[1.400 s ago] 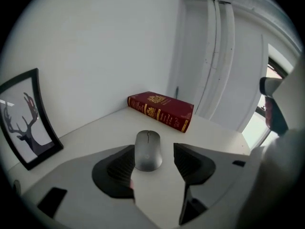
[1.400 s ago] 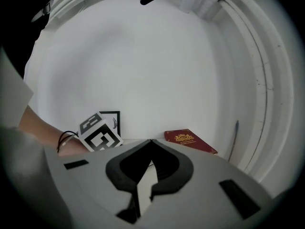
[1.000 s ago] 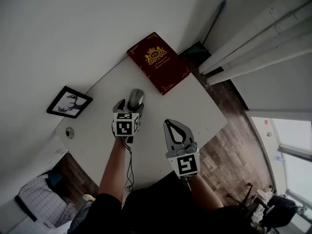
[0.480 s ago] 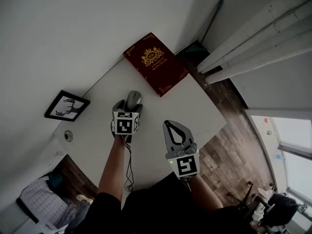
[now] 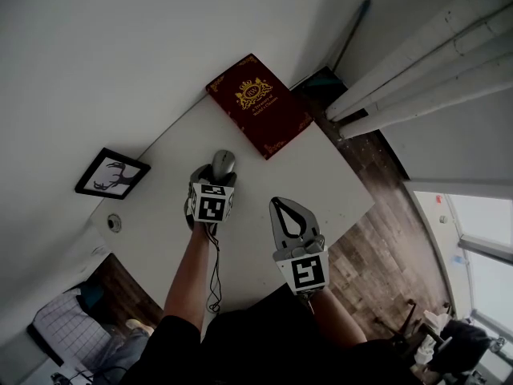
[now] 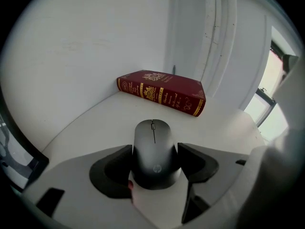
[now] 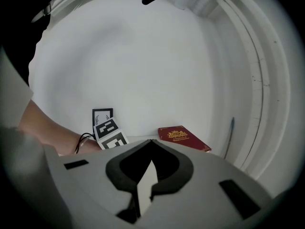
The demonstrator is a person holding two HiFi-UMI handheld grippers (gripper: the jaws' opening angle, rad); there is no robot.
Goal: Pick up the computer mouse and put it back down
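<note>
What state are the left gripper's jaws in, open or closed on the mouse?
Closed on it: the left gripper has just been closing its jaws, and both press the sides of the computer mouse.

You wear a dark top [image 5: 240, 347] whose sleeves end above the forearms. A thin black cord [image 5: 214, 273] loops at your left wrist and trails off in a long strand. Your left gripper [image 5: 215, 173] has a light grey shell, black curved jaw pads and a marker cube [image 5: 212, 204] printed with black-and-white squares. Your right gripper [image 5: 280, 205] is of the same make: grey shell, black-lined jaws enclosing a teardrop-shaped hollow, and its own marker cube [image 5: 302, 271]. Dark rectangular slots [image 7: 76, 164] mark its shell.
</note>
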